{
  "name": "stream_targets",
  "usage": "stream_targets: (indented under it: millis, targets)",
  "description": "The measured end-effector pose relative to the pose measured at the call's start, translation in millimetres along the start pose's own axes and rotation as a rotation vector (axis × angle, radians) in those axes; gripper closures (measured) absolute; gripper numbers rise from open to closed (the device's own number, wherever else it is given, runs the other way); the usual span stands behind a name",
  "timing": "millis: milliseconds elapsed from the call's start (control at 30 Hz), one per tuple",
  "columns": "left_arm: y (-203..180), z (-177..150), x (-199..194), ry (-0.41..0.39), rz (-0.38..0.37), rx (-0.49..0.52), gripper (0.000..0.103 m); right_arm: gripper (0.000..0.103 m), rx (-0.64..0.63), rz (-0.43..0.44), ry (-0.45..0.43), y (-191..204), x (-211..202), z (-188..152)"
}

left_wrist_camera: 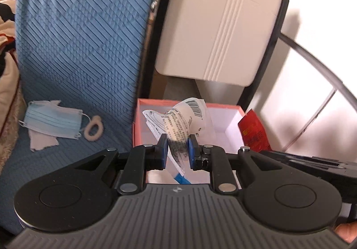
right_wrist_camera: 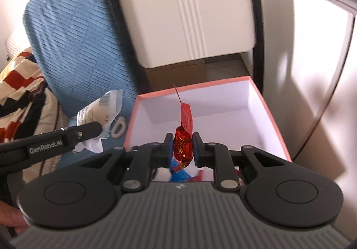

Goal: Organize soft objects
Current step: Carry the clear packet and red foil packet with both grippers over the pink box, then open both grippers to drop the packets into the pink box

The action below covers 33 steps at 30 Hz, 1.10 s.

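**Pink-rimmed box waits under two pinched wrappers**

Blue quilted bedding [left_wrist_camera: 84,32] is the biggest surface in view, and the pink box [right_wrist_camera: 276,124] stands hard against its edge, white inside and open at the top. A beige plastic case [left_wrist_camera: 218,21] leans upright behind the box. The box looks mostly bare at its far end, with some blue and red items just visible at the near end under the tools.

Both tools hang over that opening. The left gripper [left_wrist_camera: 177,145] has its jaws pinching a crinkled clear printed wrapper [left_wrist_camera: 178,124] with a barcode on its upper flap; the right gripper [right_wrist_camera: 183,145] has its jaws pressed onto a red foil packet [right_wrist_camera: 184,137] whose thin tail stands up above the pads. So both task items are in the air above the box, not yet in it.

To finish the drop well, my judgement is to lower each piece below the rim before letting go, since light film and foil can drift or cling to a pad. Release one, then the other, towards the bare far end, and keep the tools apart so that they do not knock together.

On the bedding to the left lie a blue face mask [left_wrist_camera: 52,122] on a scrap of white cloth, with a small cream ring [left_wrist_camera: 93,128] beside it; these seem the next candidates.
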<state>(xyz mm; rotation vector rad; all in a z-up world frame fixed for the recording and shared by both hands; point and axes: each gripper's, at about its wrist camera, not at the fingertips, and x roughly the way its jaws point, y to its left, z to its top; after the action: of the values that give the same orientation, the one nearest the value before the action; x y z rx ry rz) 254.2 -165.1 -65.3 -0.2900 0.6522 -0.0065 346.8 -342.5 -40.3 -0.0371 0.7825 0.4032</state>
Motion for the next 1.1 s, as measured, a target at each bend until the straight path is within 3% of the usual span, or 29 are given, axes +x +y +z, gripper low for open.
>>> stream_targets:
  millis: [500,967,1100]
  targets:
    - [-30.7,-45.6,74.9,0.177,-0.016,0.053,0.081,0.082,0.066,-0.084,0.163,-62.6,58.4,-50.4]
    - [-43.8,-61.1,105.0,0.263,-0.021,0.066,0.080,0.081,0.088,-0.113,0.230,-85.0,82.0,-65.0]
    - [-42.3,-58.5,102.1,0.241,-0.029,0.050,0.068,0.080,0.110,-0.112,0.230,-88.1,79.5,-63.8]
